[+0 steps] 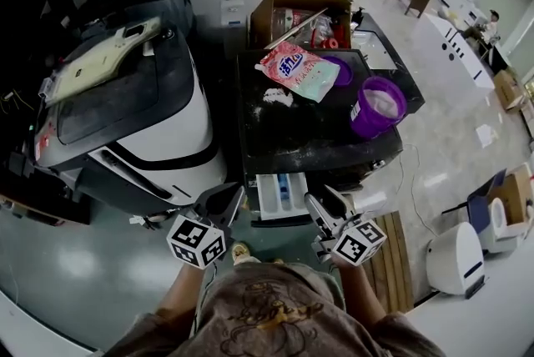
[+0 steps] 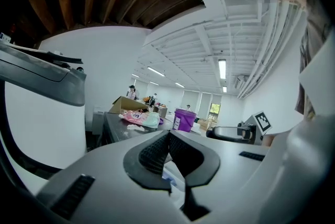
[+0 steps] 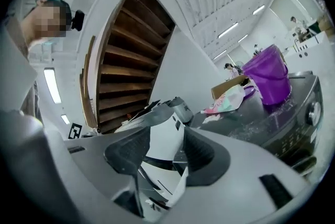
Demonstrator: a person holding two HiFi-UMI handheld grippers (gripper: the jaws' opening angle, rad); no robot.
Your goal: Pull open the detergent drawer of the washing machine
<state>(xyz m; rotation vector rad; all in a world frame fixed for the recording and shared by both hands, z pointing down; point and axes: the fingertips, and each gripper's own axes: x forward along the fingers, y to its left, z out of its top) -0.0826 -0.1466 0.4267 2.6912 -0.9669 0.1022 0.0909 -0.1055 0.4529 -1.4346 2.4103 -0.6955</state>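
Observation:
The washing machine (image 1: 309, 143) has a dark top and stands just ahead of me. Its white detergent drawer (image 1: 279, 195), with a blue insert, sticks out of the front towards me. My left gripper (image 1: 224, 201) hovers just left of the drawer, apart from it; in the left gripper view its pads (image 2: 157, 152) meet at the tip (image 2: 168, 136) with nothing between them. Just right of the drawer my right gripper (image 1: 322, 205) holds nothing. Its fingers (image 3: 204, 152) stand apart in the right gripper view (image 3: 166, 139), showing only the machine beyond.
On the washer top lie a pink detergent bag (image 1: 298, 70) and a purple bucket (image 1: 380, 107), with a cardboard box (image 1: 300, 13) behind. A black-and-white machine (image 1: 133, 113) stands at the left. A wooden pallet (image 1: 396, 259) and a white appliance (image 1: 455, 259) sit at the right.

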